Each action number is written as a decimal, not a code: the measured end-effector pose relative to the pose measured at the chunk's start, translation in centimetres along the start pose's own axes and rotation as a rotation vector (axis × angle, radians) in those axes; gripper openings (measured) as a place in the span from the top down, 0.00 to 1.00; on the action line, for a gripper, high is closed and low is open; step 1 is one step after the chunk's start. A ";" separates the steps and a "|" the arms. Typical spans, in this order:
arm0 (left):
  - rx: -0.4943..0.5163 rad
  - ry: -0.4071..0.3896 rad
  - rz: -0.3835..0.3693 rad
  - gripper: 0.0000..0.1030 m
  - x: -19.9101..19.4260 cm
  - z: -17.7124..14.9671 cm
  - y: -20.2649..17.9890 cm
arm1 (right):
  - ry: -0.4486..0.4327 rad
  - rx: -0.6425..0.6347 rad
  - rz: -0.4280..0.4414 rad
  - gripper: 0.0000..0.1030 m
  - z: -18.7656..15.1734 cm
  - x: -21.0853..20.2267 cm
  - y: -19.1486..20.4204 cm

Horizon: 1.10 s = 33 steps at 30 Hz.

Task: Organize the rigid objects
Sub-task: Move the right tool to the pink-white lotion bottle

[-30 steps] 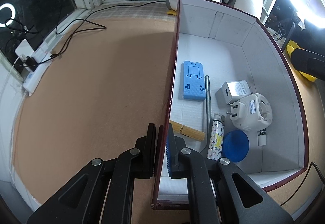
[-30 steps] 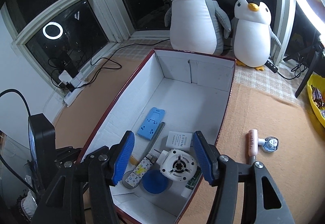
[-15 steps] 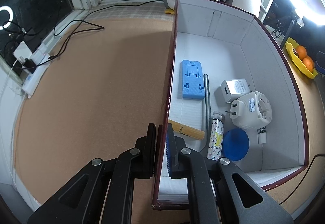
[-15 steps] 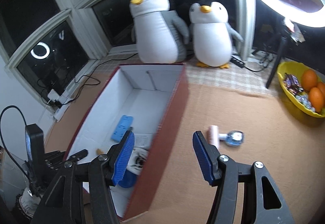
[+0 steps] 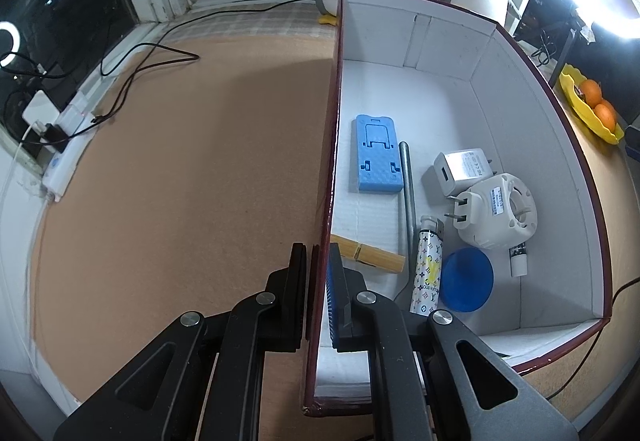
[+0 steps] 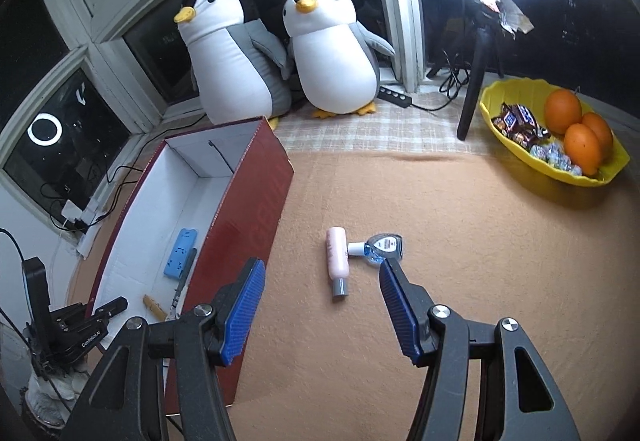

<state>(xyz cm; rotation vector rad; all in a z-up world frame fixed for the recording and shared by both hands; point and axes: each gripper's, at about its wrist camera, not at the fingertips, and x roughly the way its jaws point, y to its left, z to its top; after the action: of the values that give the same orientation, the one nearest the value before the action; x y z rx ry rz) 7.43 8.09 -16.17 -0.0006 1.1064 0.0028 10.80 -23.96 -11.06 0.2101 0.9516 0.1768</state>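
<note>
A dark red box (image 5: 325, 169) with a white inside holds a blue phone stand (image 5: 375, 155), a grey rod (image 5: 407, 193), a wooden clip (image 5: 368, 253), a patterned tube (image 5: 427, 269), a blue disc (image 5: 466, 279) and two white chargers (image 5: 498, 211). My left gripper (image 5: 319, 261) is shut on the box's left wall. The box also shows in the right wrist view (image 6: 256, 193). My right gripper (image 6: 322, 305) is open and empty above the mat. A pink bottle (image 6: 337, 261) and a small clear blue bottle (image 6: 380, 247) lie on the mat just beyond it.
Two plush penguins (image 6: 328, 49) stand at the back by the window. A yellow bowl (image 6: 520, 157) with oranges and sweets sits at the right. A tripod leg (image 6: 474, 81) stands beside it. Cables and a power strip (image 5: 64, 161) lie at the left edge.
My right gripper has swung right, from over the box to over the mat near the two bottles. My left gripper has kept its hold on the box wall.
</note>
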 end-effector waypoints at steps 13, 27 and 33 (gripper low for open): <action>0.020 0.009 -0.026 0.92 0.0 0.1 0.2 | 0.063 -0.015 -0.036 0.53 -1.1 3.9 0.7; -0.021 0.007 -0.065 0.92 0.0 0.0 1.0 | 0.108 -0.012 -0.071 0.54 -1.4 6.6 0.3; -0.018 0.002 -0.057 0.94 -0.2 0.0 0.7 | 0.121 -0.019 -0.066 0.54 -1.5 7.3 0.2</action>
<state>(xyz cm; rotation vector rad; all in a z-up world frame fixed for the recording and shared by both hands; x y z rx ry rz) 7.31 8.83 -15.99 -0.0485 1.1083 -0.0382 13.73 -21.87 -17.64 0.1515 1.0754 0.1385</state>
